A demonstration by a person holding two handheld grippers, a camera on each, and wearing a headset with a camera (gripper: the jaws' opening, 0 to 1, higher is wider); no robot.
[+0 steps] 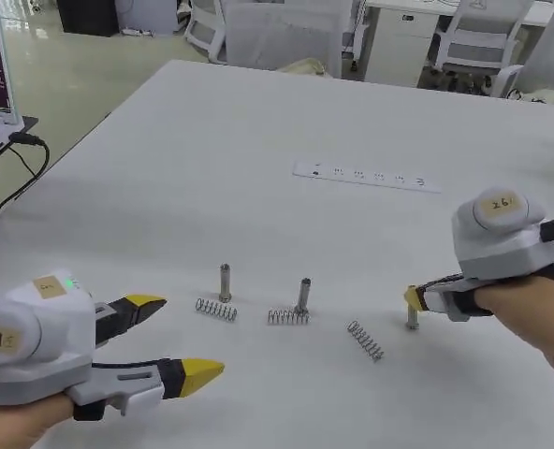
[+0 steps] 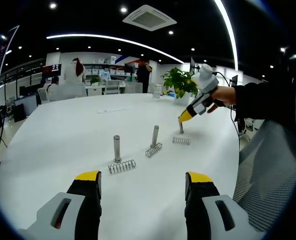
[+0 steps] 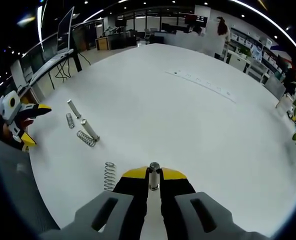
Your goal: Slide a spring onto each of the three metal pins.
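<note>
**Steadying the Right Pin for Its Spring**

The right gripper (image 1: 415,298) is closed narrow on the right pin (image 3: 154,179). It grips near the top, so only the pin's cap stands clear of the jaws. The pin stands upright on the white table (image 1: 258,168). The left gripper (image 2: 144,179) is spread wide and holds nothing. It hovers at the near side of the table, well apart from the pins.

The right spring (image 1: 365,340) lies flat near the held pin, on its left. The middle pin (image 1: 303,294) and the left pin (image 1: 225,280) stand free. The middle spring (image 1: 288,317) and the left spring (image 1: 216,310) each lie just beside the foot of their pin. No pin carries a spring yet.

Recommended procedure, as judged from this layout:

1. Hold the right pin vertical and do not drag it across the table.
2. Pinch the right spring lightly at one end with the left gripper. A hard squeeze will likely flatten the coils or flick the spring away.
3. Turn the spring upright and line its bore up with the pin's cap.
4. The high grip probably blocks the spring's path, so move the grip lower or let go once the first coils are on.
</note>
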